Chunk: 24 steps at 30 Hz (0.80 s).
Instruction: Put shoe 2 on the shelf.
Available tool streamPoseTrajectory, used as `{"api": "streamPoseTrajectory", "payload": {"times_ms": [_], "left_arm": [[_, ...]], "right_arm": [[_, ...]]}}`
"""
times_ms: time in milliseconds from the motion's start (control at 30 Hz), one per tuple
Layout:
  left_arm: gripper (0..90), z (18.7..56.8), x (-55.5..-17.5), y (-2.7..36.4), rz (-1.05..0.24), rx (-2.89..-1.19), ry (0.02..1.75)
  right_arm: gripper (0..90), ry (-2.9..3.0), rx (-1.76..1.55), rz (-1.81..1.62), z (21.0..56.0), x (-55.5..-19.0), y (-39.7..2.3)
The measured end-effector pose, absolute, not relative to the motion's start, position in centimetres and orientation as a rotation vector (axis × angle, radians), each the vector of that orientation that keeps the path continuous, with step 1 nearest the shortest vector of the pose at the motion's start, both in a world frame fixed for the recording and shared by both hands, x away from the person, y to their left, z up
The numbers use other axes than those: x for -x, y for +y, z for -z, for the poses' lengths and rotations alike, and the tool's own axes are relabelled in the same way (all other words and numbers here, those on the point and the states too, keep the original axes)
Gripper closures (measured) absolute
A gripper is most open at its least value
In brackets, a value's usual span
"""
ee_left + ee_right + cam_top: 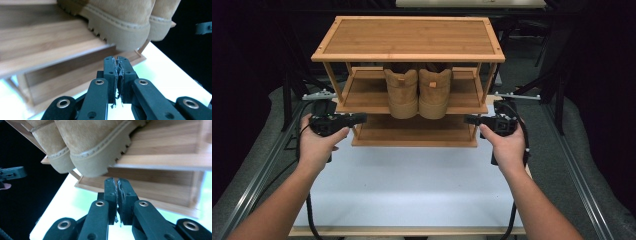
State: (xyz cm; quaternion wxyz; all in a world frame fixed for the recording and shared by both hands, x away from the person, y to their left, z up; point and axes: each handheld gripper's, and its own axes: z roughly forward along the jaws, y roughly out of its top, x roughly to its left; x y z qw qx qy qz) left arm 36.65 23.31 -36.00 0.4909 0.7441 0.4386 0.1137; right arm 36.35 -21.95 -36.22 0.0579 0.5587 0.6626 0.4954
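- Left gripper [361, 118]: jaws pressed together with nothing between them, touching nothing, tips pointing inward toward the rack's lower left post; the left hand [318, 145] wraps its body, forearm coming up over the white tabletop [412, 185].
- Right gripper [469, 120]: likewise clenched and empty, tips pointing inward; the right hand [507, 147] grips it from behind.
- Beyond both, the wooden shoe rack [408, 37] stands on the table.
- The pair of tan boots [418, 92] sits on its middle shelf, heels overhanging the front edge, between the two grippers and slightly above.

Grey padding [597, 165] and metal rails [579, 175] flank the table [412, 195].
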Motion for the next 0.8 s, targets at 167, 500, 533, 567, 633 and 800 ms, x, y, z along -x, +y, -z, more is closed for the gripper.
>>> {"api": "streamPoseTrajectory", "payload": {"times_ms": [167, 500, 533, 567, 633, 800], "left_arm": [[83.2, 37.2, -35.6, 25.9, -0.305, -1.802, 1.109], [76.8, 40.3, -33.7, 29.5, -0.306, -1.769, 1.187], [75.9, 40.6, -33.5, 29.6, -0.311, -1.769, 1.188], [75.3, 40.9, -33.3, 29.8, -0.314, -1.772, 1.188], [73.7, 41.7, -32.9, 29.9, -0.318, -1.771, 1.193], [70.4, 43.1, -32.0, 30.1, -0.320, -1.771, 1.203]], "right_arm": [[82.6, 1.964, -1.716, -1.500, 37.1, -34.8, -24.3], [75.5, 1.904, -1.768, -1.464, 40.0, -32.2, -27.5], [74.9, 1.903, -1.768, -1.457, 40.3, -31.9, -27.6], [74.1, 1.902, -1.767, -1.447, 40.6, -31.6, -27.8], [71.9, 1.892, -1.769, -1.429, 41.2, -31.2, -27.9], [69.0, 1.897, -1.772, -1.398, 42.7, -30.3, -28.1]]}}
